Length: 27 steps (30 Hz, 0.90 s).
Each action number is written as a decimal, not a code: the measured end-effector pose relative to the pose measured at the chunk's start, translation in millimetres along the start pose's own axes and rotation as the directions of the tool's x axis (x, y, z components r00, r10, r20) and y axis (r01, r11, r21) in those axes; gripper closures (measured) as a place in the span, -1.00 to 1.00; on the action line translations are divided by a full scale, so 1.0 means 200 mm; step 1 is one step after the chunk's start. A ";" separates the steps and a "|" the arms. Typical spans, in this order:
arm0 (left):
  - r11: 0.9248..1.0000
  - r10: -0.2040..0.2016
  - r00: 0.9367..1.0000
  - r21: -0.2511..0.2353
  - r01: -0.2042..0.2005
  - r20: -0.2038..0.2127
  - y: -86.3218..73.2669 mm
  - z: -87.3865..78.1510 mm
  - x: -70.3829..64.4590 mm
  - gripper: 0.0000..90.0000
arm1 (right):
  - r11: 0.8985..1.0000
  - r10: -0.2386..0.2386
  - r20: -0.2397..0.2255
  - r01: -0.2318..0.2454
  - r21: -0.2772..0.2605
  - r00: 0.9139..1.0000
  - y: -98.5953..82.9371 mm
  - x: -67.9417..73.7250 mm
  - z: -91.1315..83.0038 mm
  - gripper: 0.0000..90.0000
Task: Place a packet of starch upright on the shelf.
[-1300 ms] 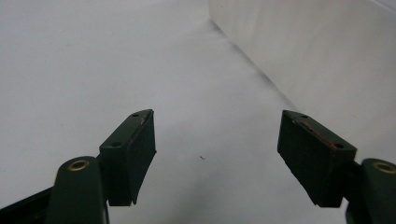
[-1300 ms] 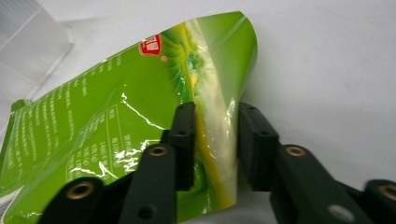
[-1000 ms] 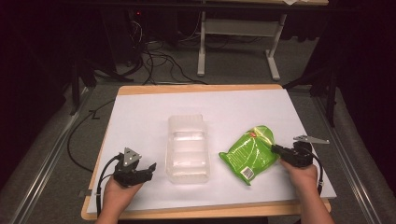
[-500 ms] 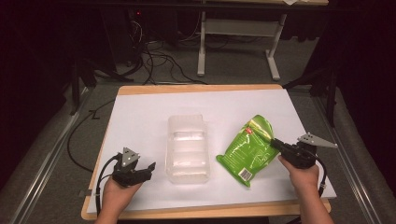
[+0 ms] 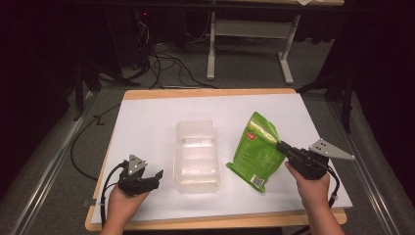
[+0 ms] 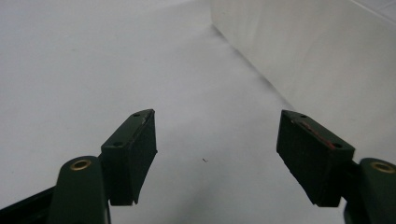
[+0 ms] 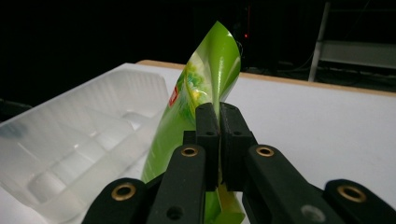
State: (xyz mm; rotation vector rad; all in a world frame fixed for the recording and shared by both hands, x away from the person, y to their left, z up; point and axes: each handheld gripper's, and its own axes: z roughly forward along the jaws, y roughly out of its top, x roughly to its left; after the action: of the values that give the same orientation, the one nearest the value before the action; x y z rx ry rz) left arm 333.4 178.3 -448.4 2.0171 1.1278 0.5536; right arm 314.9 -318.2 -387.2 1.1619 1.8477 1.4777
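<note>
Your right gripper (image 5: 283,145) pinches the edge of a green pouch (image 5: 255,150), its jaws pressed together on the film, and holds it tilted up off the white table (image 5: 147,117) with its lower corner near or on the surface. The pouch is glossy lime green, with a small red label near its top and a pale barcode patch at its lower corner; fine print covers the side turned toward you, too small to read. In the right gripper view the pouch (image 7: 205,88) rises edge-on from between the closed jaws, its top curling to a point, with a leafy picture and the red label on its face. Just left of it, apart from it, a clear tray (image 5: 196,155) lies in the middle of the table, its ribbed compartments showing in the right gripper view (image 7: 84,144). Your left gripper (image 5: 157,176) rests low at the near left of the table, beside the tray, jaws spread wide with nothing between them. In the left gripper view, bare white table shows between the jaws, and the tray's pale wall (image 6: 303,51) runs along the right.
</note>
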 end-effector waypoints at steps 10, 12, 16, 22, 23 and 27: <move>1.000 -0.002 1.000 -0.006 0.002 0.000 0.00 -0.01 0.00 -0.35 | 0.992 -0.085 0.055 0.089 -0.084 0.995 0.09 0.10 0.01 0.98; 1.000 -0.002 1.000 -0.004 0.002 0.001 0.00 0.00 0.01 -0.35 | 0.993 -0.088 0.053 0.092 -0.070 0.995 0.09 0.10 0.02 0.97; 1.000 -0.004 1.000 -0.004 0.004 0.006 0.00 0.00 0.00 -0.35 | 0.995 -0.086 0.038 0.088 -0.045 0.996 0.05 0.09 0.03 0.96; 1.000 0.001 1.000 -0.001 -0.001 0.007 0.00 0.00 0.00 -0.35 | 0.996 -0.075 0.041 0.077 -0.055 0.996 0.03 0.09 0.02 0.86; 1.000 0.002 1.000 -0.001 -0.002 0.007 0.00 0.00 0.00 -0.35 | 0.996 -0.073 0.036 0.074 -0.053 0.997 0.03 0.09 0.02 0.83; 1.000 0.001 1.000 -0.001 -0.001 0.008 0.00 0.00 0.00 -0.35 | 0.995 -0.080 0.044 0.082 -0.051 0.996 0.03 0.10 0.03 0.76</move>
State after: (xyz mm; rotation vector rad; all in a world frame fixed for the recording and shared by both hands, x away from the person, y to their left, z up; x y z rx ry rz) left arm 333.1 178.6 -448.3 2.0176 1.1220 0.5454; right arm 311.4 -297.9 -381.8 1.0723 1.7958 1.4376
